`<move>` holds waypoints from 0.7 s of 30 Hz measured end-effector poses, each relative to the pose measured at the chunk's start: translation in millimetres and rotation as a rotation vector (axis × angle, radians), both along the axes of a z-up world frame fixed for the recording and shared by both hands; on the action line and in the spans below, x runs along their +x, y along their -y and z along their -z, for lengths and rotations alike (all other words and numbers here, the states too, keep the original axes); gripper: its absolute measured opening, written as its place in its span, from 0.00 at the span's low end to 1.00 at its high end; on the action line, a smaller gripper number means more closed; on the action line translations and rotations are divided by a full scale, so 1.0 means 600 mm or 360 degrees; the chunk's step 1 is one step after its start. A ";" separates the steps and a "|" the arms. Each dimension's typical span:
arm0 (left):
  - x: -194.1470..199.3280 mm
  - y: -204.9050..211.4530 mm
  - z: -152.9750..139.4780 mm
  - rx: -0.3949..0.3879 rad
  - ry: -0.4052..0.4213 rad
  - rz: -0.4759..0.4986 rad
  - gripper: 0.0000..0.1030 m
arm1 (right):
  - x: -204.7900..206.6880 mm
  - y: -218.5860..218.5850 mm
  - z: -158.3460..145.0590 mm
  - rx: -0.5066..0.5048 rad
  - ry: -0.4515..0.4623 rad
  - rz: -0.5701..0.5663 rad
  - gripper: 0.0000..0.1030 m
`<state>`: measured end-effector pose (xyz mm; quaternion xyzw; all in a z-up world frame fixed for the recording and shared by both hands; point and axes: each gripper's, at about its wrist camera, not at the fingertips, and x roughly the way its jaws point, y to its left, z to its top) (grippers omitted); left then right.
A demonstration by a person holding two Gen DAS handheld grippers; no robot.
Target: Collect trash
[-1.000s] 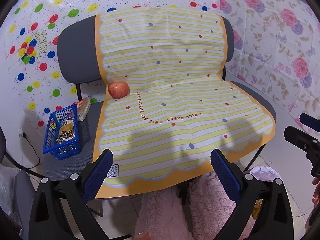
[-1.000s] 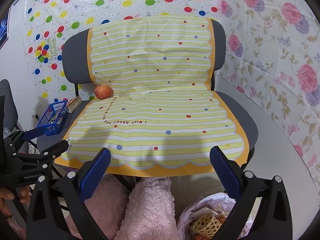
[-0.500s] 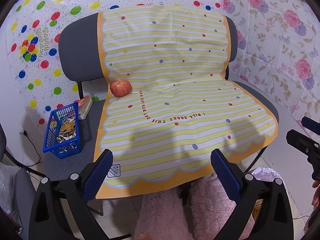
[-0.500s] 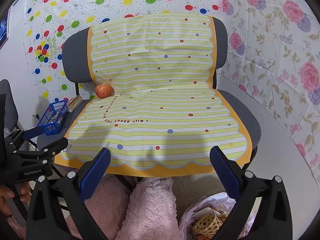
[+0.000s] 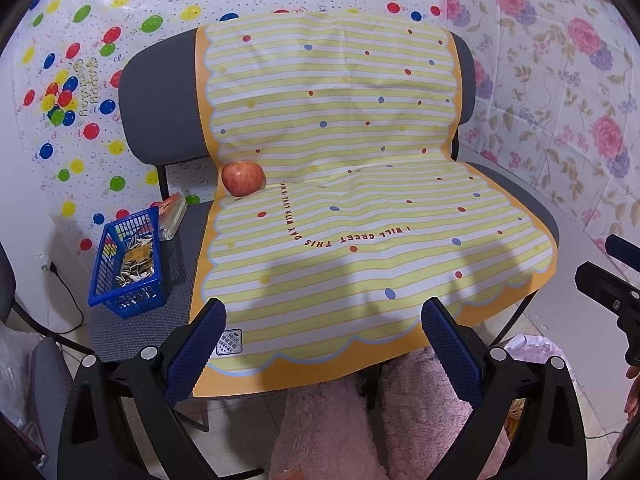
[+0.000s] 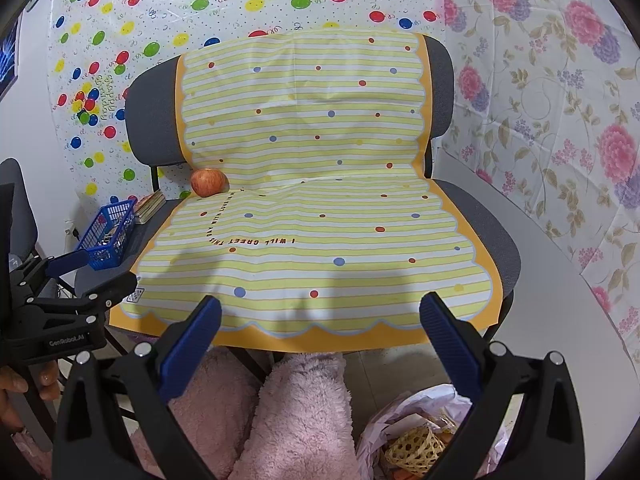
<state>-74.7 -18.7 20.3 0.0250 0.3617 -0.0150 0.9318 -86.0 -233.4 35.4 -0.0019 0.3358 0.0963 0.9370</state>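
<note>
A blue basket [image 5: 128, 260] with sunflower seed shells stands at the left edge of a grey chair seat; it also shows in the right wrist view [image 6: 108, 234]. A red apple [image 5: 243, 178] lies on the yellow striped sheet [image 5: 360, 216] by the backrest, also in the right wrist view [image 6: 208, 182]. A bag with trash [image 6: 420, 436] lies on the floor at the lower right. My left gripper [image 5: 324, 344] is open and empty before the seat's front edge. My right gripper [image 6: 320, 340] is open and empty, to its right.
A packet [image 5: 172, 216] lies behind the basket. Pink fluffy legs [image 6: 296, 412] are below the seat edge. Balloon-print and floral sheets cover the walls. Another chair [image 6: 16, 208] stands at the far left.
Both grippers have drifted slightly; the chair sits a little lower and to the right in the views. Both stay open and empty.
</note>
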 end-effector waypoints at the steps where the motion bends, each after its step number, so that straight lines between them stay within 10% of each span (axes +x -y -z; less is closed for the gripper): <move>1: 0.000 0.000 0.000 -0.0001 -0.0001 0.0001 0.94 | 0.000 0.000 0.000 -0.0001 0.0000 0.0000 0.94; 21: -0.001 0.002 -0.002 -0.0003 -0.0002 -0.0004 0.94 | -0.006 0.006 0.003 0.0009 -0.0001 0.0015 0.94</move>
